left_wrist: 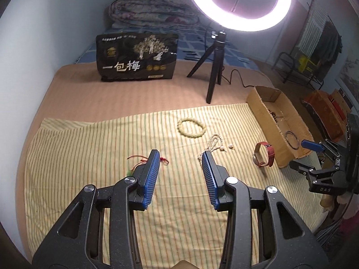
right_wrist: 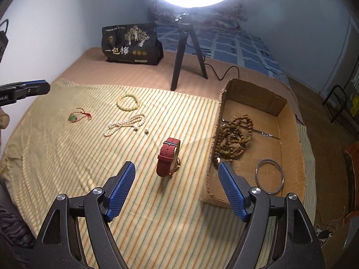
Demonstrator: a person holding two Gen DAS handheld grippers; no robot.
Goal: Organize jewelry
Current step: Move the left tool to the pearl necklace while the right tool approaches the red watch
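Watch [right_wrist: 168,157] stood upright at frame centre, just ahead of the empty, wide-spread right gripper [right_wrist: 177,174]; left gripper [left_wrist: 181,159], also empty, lay farther.

A home bedroom: a bed [left_wrist: 125,98] with a folded floral quilt [left_wrist: 152,6] against the wall, and a clothes rack [left_wrist: 323,42] in the corner.

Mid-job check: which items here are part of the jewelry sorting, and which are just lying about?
Part of the job:
- cardboard box, holding brown beads and metal bangle
- red watch
- pearl necklace
- yellow bead bracelet
- red cord pendant

Just lying about:
- black snack bag
- ring light tripod
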